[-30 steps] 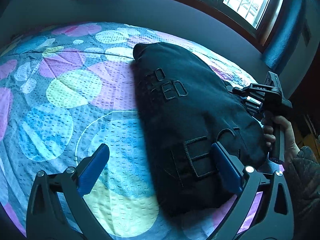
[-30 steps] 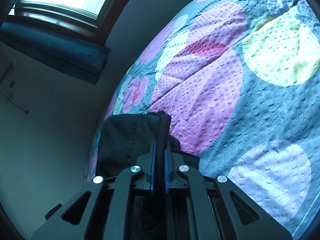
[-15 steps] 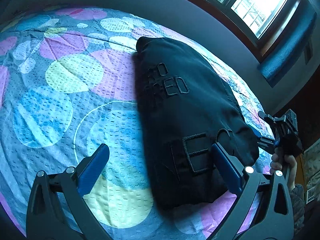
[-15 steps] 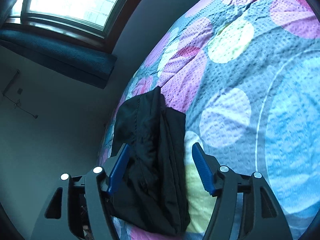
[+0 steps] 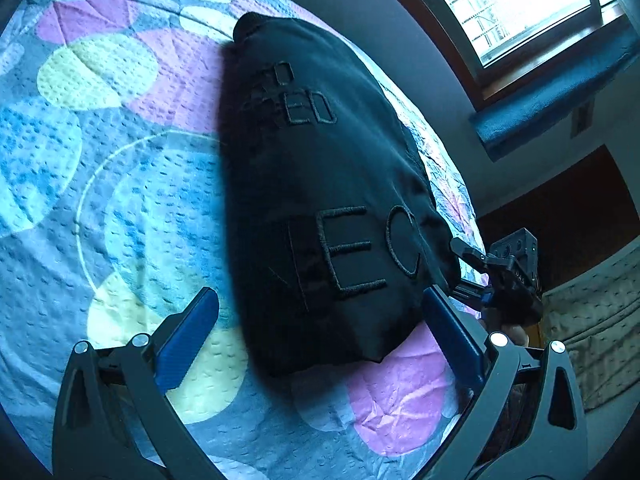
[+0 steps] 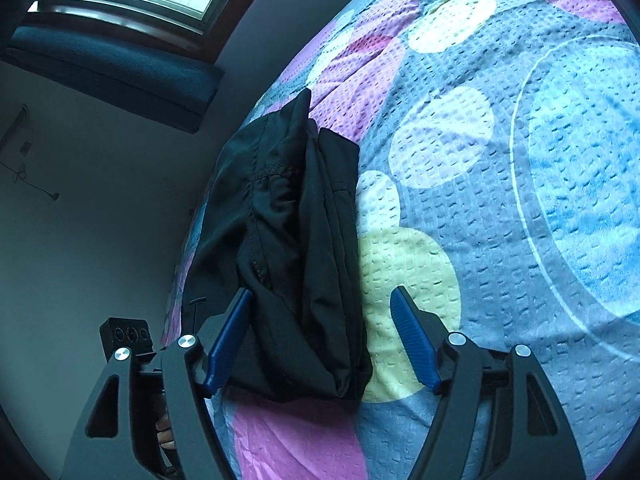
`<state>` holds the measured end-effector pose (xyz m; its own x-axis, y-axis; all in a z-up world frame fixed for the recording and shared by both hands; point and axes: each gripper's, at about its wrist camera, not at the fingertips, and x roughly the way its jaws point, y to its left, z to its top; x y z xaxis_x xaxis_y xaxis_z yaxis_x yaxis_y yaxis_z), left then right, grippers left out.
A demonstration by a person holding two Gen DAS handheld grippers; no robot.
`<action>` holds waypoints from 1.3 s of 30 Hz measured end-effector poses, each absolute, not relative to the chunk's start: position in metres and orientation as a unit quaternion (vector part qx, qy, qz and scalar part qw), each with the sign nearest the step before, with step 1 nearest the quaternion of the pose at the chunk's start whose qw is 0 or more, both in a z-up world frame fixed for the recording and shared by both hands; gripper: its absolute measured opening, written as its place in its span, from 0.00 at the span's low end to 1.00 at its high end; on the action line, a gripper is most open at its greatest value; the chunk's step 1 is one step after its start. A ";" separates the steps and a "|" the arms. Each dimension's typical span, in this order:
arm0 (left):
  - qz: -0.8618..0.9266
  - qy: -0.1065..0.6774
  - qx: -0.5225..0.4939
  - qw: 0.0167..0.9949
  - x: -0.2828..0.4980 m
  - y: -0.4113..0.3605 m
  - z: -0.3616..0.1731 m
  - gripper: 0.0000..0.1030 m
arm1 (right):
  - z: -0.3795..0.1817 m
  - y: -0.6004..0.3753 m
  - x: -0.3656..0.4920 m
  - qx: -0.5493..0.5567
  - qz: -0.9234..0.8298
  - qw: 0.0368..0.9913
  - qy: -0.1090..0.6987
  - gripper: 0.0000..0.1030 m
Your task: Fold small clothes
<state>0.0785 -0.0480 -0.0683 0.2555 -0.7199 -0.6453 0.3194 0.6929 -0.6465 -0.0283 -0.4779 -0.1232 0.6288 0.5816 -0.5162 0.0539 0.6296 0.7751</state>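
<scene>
The folded black fabric garment with stitched lettering [image 5: 320, 200] is laid on the circle-patterned quilted bedspread [image 5: 100, 200]. The left gripper [image 5: 320, 332] is held apart; the right gripper [image 6: 320, 340] is opening, nothing clamped. The release step seems in hand; a tidying or next fold is likely called for.

Right hand-held gripper [image 6: 320, 336] opening around folded black garment [image 6: 292, 248] on bedspread [image 6: 500, 200].

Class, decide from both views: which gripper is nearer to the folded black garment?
Right. The right gripper straddles the black garment's end, jaws opening around it; the left gripper hovers open just short of its near edge.
</scene>
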 end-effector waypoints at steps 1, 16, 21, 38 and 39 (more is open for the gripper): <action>-0.338 0.511 -0.196 0.765 0.080 -0.050 -0.072 0.98 | -0.123 -0.477 -0.027 0.401 0.166 0.808 0.398 0.69; -0.354 0.496 -0.179 0.772 0.093 -0.060 -0.068 0.66 | -0.121 -0.424 -0.024 0.348 0.194 0.819 0.412 0.39; -0.367 0.494 -0.198 0.763 0.099 -0.041 -0.069 0.62 | -0.118 -0.410 -0.028 0.345 0.211 0.818 0.408 0.37; -0.377 0.481 -0.181 0.770 0.097 -0.042 -0.080 0.64 | -0.140 -0.417 -0.028 0.362 0.231 0.818 0.382 0.35; -0.376 0.481 -0.182 0.770 0.097 -0.042 -0.080 0.64 | -0.141 -0.416 -0.030 0.362 0.232 0.818 0.382 0.36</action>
